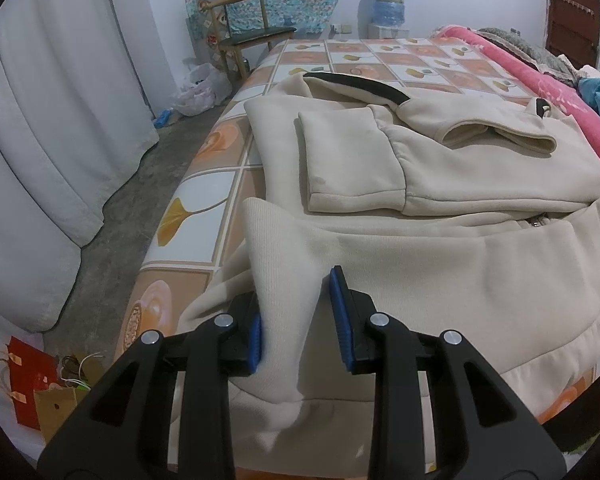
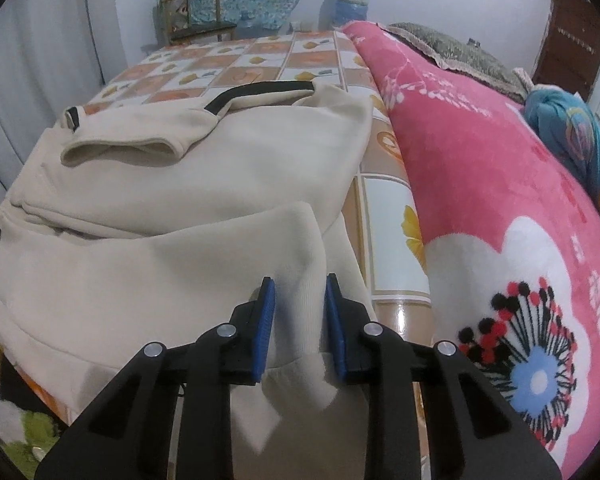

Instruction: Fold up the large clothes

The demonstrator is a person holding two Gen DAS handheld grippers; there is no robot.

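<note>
Cream hooded sweatshirt (image 1: pixel 440 216) lies on the bed (image 1: pixel 204 200), which is covered by a tiled orange-and-white patterned sheet; sleeves are already folded in across the body, hood with black trim at the far end. The ribbed bottom hem hangs toward the near edge of the bed.

Left gripper (image 1: pixel 298 320): closed on a raised peak of ribbed hem at the sweatshirt's left near corner; the left pad presses the cloth, while the right pad looks only lightly against it. Right gripper (image 2: pixel 300 320): jaws narrowed around the hem at the right near corner, cloth bunched between the blue pads, both pads appearing to touch it.

Risks, as judged from here:
- Left hold looks shallow and one-sided; a pull toward the hood could strip the hem out of the jaws.
- Each gripper may hold only the top layer; lifting would then separate front from back and spoil the fold.
- Uneven lift between the two corners would skew the fold line.
- The folded sleeves rest loose on top; a quick flip could throw them out of place.
- Pink floral blanket (image 2: pixel 500 200) lies just beside the right corner; the cloth or gripper could catch on it.

Writing: the blanket carries white characters along its length, too distorted to read. No brand or label legible on the sweatshirt; its zipper pull (image 1: pixel 534 222) shows no marking.
</note>
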